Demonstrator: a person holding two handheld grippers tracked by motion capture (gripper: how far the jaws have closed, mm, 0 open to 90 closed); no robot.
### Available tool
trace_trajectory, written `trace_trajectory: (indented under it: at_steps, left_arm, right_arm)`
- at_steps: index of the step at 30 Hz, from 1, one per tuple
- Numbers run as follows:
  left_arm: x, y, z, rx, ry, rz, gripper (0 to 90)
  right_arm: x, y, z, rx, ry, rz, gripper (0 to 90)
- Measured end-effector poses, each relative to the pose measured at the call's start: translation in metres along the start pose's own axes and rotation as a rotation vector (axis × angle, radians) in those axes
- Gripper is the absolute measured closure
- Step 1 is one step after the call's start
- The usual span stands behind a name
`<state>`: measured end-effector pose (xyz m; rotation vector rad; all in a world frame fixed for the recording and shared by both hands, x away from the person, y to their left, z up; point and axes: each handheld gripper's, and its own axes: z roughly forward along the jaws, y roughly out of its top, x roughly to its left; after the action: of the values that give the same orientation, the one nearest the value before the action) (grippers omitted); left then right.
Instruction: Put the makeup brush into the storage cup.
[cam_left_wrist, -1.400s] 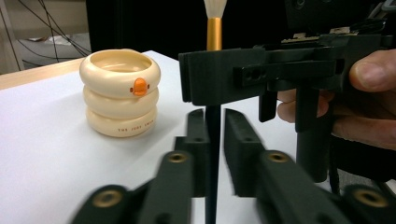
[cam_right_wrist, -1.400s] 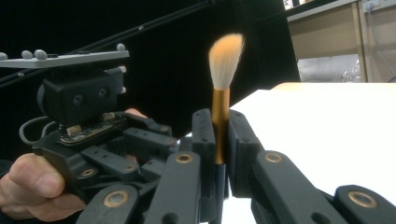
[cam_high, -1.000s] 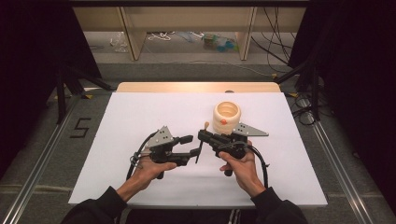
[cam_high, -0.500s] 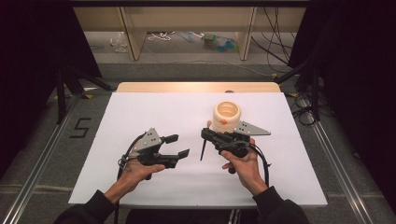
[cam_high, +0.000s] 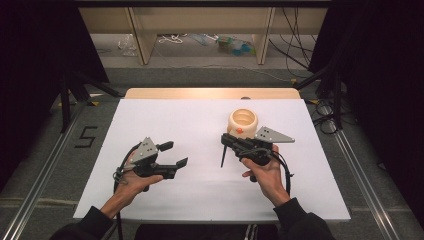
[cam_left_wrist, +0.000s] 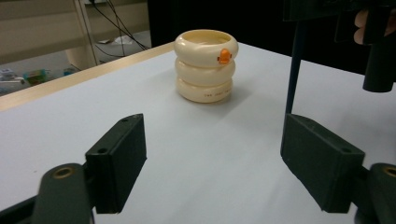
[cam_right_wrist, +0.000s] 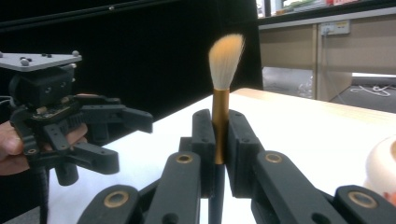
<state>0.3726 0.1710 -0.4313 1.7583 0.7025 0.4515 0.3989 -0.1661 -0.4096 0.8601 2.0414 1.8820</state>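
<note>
- High view: the right gripper (cam_high: 229, 142) is clamped on a brush (cam_high: 223, 155), whose dark handle hangs down from the jaws toward the white table (cam_high: 200, 200), its tip just above the surface or touching it; I cannot tell which.
- A cream holder (cam_high: 243, 122) made of stacked rings stands just beyond that gripper, close to its far side.
- The left gripper (cam_high: 173, 154) is well apart to the left of the brush, its jaws spread wide with nothing between them; they have just been opening.
- Left gripper view: the two black jaws stand far apart over bare table. The brush handle (cam_left_wrist: 293, 70) rises just past the right-hand jaw, and the holder (cam_left_wrist: 205, 66) sits farther ahead, between the jaws' lines, an orange knob on its top ring.
- Right gripper view: the jaws press tight on the brush's golden collar (cam_right_wrist: 220, 126). The pale bristles (cam_right_wrist: 225, 58) stand upright above the jaws. The left gripper (cam_right_wrist: 123, 140) is off to the left, open, and the holder's edge (cam_right_wrist: 380, 170) shows at lower right.
</note>
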Motion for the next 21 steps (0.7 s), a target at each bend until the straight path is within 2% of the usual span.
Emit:
trace_trajectory:
  at_steps: [2,5,9,13,16,18,19,21]
  left_arm:
    - [0.002,-0.001,-0.003,-0.002,0.009,-0.005,19.4]
    - [0.005,-0.002,-0.006,0.000,0.024,0.012,19.4]
    - [0.010,-0.004,-0.013,-0.002,0.045,0.013,18.9]
    - [0.015,-0.007,-0.019,-0.013,0.048,0.001,18.5]
    - [0.017,-0.009,-0.020,-0.011,0.049,0.010,18.4]
    - [0.017,-0.011,-0.021,-0.001,0.057,0.010,18.4]
    - [0.017,-0.011,-0.022,0.001,0.061,0.012,18.5]
    - [0.017,-0.011,-0.022,-0.002,0.058,0.013,18.5]
  right_arm:
    - [-0.001,0.001,-0.002,0.001,-0.009,0.003,83.7]
    - [-0.003,0.003,-0.004,-0.002,-0.017,-0.001,83.7]
    - [-0.005,0.005,-0.008,0.001,-0.029,0.003,83.7]
    - [-0.009,0.006,-0.009,-0.007,-0.043,-0.007,83.7]
    - [-0.011,0.005,-0.009,-0.022,-0.047,-0.010,83.7]
    - [-0.011,0.006,-0.010,0.000,-0.051,-0.013,83.7]
    - [-0.011,0.005,-0.010,-0.017,-0.045,-0.011,83.6]
    - [-0.011,0.006,-0.011,0.009,-0.051,-0.005,83.7]
